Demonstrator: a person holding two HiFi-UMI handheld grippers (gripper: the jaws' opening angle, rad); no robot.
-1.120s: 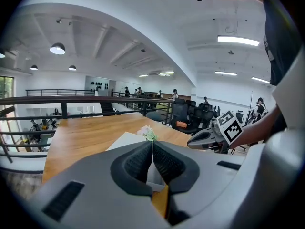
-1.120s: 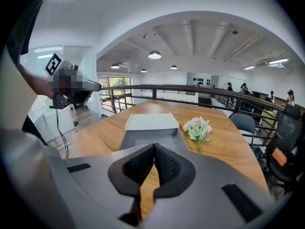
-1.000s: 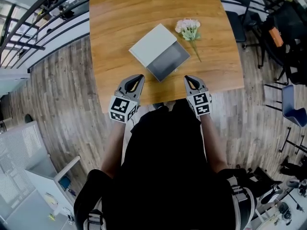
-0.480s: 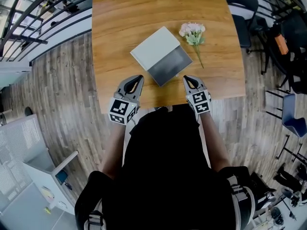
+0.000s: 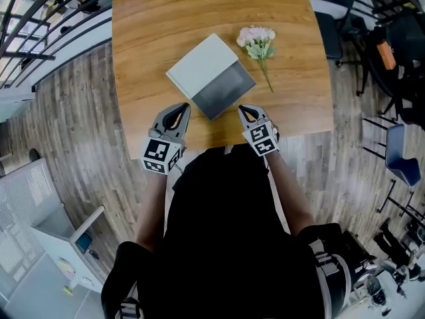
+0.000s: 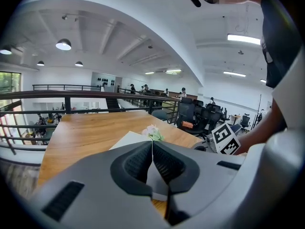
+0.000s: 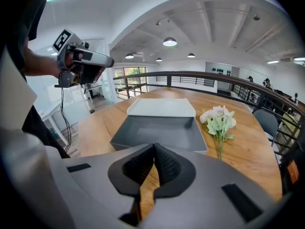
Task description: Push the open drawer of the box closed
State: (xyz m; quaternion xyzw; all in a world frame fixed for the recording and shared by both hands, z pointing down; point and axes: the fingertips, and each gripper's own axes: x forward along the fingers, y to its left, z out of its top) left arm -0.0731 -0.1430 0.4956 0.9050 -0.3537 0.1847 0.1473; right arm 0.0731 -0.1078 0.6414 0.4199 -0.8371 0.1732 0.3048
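Drawer [image 5: 224, 93]: dark grey, empty, and pulled out of a white box [image 5: 202, 64] on a wooden table [image 5: 146, 25]. It points diagonally towards the near edge, where a person in black stands. A small bunch of pale flowers [image 5: 257, 42] lies on the table just right of the box, not touching it.

The person holds a gripper in each hand. The left gripper [image 5: 178, 107] is near the table's near edge, just left of the drawer's near corner. The right gripper [image 5: 244, 109] is just right of that corner. Both are clenched with nothing between the jaws; each gripper's own view shows the pads pressed together at the tips, the left [image 6: 152, 144] and the right [image 7: 154, 147].

Over the past second both grippers have drawn a little closer to the drawer's near end, the right one more so. The drawer itself has not shifted; it sticks out of the box as far as before. Neither gripper touches it yet.

So the approach looks to be under way, and the push itself has not begun. A closed gripper tip set against the drawer's near wall would likely serve to slide it in.
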